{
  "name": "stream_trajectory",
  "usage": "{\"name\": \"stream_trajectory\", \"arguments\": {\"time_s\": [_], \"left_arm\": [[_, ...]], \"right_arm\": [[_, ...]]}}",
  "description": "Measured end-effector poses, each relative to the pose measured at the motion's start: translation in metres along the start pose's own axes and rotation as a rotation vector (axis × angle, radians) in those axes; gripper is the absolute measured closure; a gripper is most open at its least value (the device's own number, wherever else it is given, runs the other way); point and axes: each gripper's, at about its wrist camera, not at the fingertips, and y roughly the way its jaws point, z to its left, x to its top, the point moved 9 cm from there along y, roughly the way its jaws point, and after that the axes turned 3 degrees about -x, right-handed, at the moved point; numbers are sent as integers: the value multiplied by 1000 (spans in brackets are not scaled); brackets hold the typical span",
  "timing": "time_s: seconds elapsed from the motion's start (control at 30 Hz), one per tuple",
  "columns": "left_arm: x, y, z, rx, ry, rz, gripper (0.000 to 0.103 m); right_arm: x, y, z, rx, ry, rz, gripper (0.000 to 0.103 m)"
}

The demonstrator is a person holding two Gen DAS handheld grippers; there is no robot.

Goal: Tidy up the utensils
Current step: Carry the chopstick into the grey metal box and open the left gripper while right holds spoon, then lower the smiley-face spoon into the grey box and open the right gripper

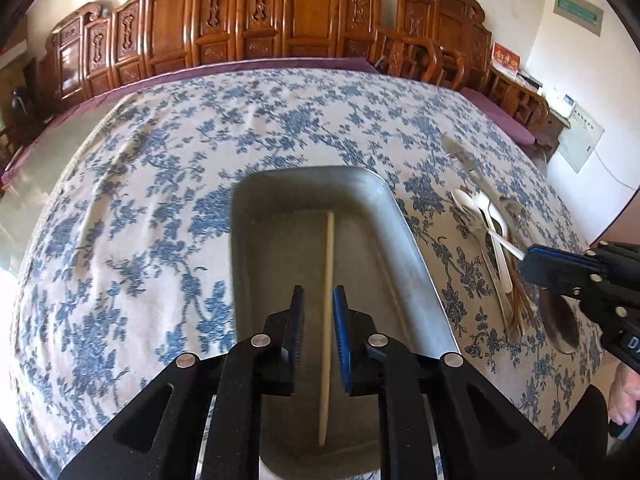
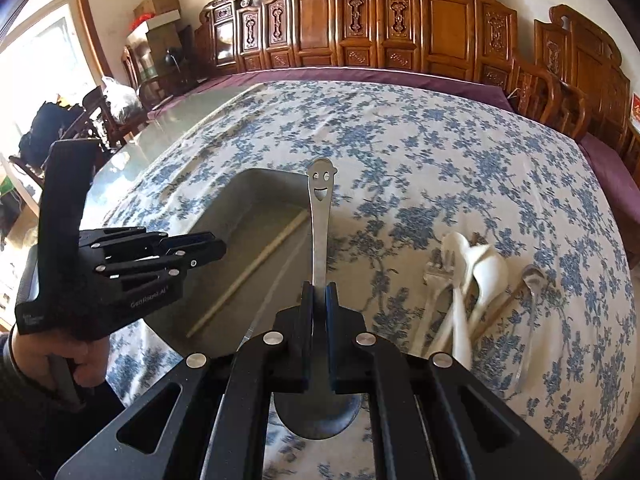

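A grey metal tray (image 1: 404, 232) lies on the floral tablecloth with one wooden chopstick (image 1: 329, 280) in it. My left gripper (image 1: 319, 296) hovers open above the tray, fingers on either side of the chopstick, not gripping it. The tray (image 2: 256, 184) and chopstick (image 2: 256, 264) also show in the right wrist view. My right gripper (image 2: 319, 288) is shut on a steel spoon (image 2: 321, 216) with a smiley-face handle, held over the tray's right rim, bowl toward the camera. A pile of white spoons (image 2: 484, 272), forks and chopsticks lies to the right.
The utensil pile (image 1: 500, 240) lies right of the tray, with the right gripper (image 1: 560, 268) over it in the left wrist view. Carved wooden chairs (image 2: 400, 28) line the far table edge. The left gripper (image 2: 160, 256) hovers over the tray's left side.
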Motion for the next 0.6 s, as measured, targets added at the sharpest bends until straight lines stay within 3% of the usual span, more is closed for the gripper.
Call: {"name": "stream_trajectory", "arguments": {"time_s": [0.4,0.6], "left_arm": [[7,-35,50,58,-43,-67,90],[9,-45,69,88,-63,-77,90]], "right_arm": [[7,49,63,83,21,68,96],[-2,75,80,66,-7,112,96]]}}
